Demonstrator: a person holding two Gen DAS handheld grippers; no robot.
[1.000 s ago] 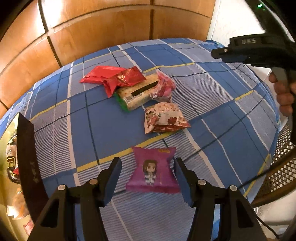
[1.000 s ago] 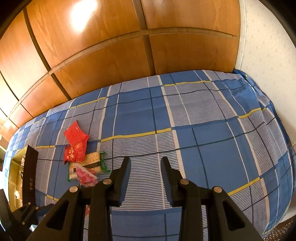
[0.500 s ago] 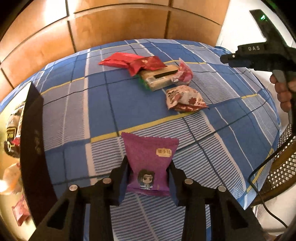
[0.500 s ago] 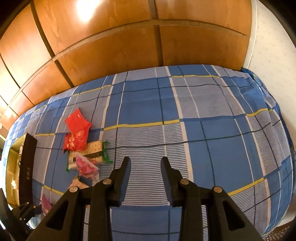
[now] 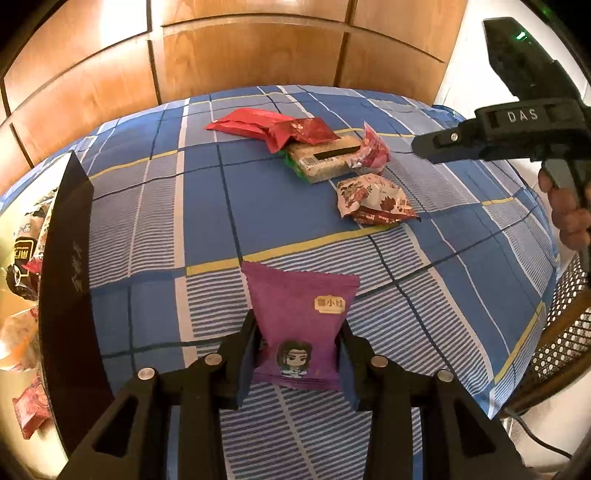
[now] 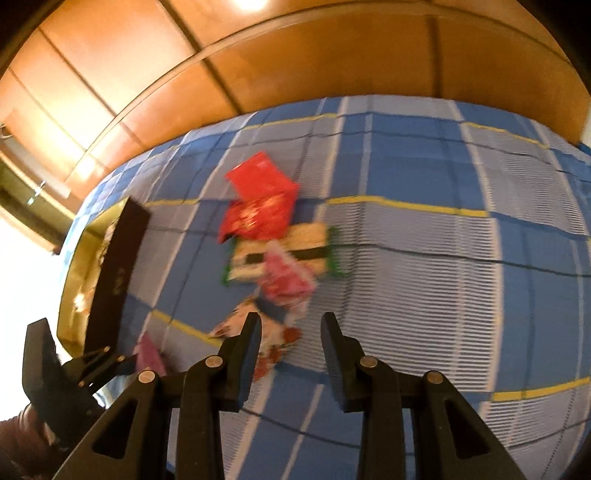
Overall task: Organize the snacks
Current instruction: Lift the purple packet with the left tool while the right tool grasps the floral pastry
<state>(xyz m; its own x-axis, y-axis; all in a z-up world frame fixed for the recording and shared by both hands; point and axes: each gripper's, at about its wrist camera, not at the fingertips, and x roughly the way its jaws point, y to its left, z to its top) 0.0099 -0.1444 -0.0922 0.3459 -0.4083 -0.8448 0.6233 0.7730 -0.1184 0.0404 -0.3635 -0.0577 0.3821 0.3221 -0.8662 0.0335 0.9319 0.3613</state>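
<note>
The black-walled box (image 5: 66, 295) is cut off at the left edge. The purple packet (image 5: 299, 325), on the checked bedcover (image 5: 147, 236), is clenched in the left gripper (image 5: 297, 354) jaws. Open cloth is left rightward. The right gripper (image 6: 291, 354) jaws are held apart, empty, over blurred snacks (image 6: 273, 243).

Warm indoor light, fairly bright. Glare spots on wood panels (image 5: 122, 33) (image 6: 251, 3), top of both views. Left view sharp; right view motion-blurred, esp. snacks (image 6: 273, 240). Strong fisheye bend, dark corners. Blown-out white at left edge, right view.
</note>
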